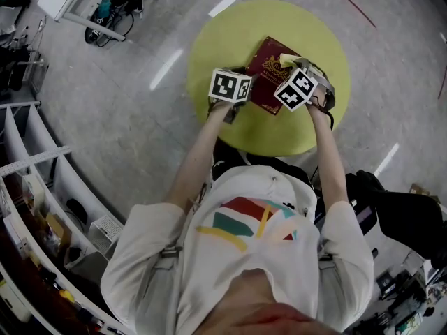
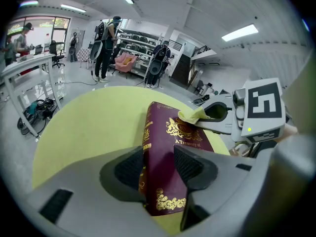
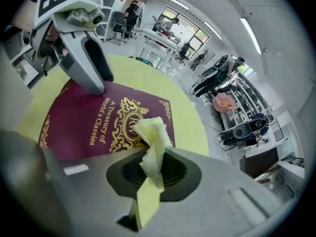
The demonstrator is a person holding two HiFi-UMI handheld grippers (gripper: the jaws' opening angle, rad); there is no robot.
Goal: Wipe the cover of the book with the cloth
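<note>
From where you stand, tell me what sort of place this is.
Probably a robotics or data-collection lab rather than a home: a long white work desk with office chairs, dark metal shelving racks stocked with gear, and a bare grey polished floor under ceiling strip lights.

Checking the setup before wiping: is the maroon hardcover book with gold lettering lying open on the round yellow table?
No, the maroon hardcover book lies closed on the round yellow table, its gold-lettered front cover facing up.
</note>
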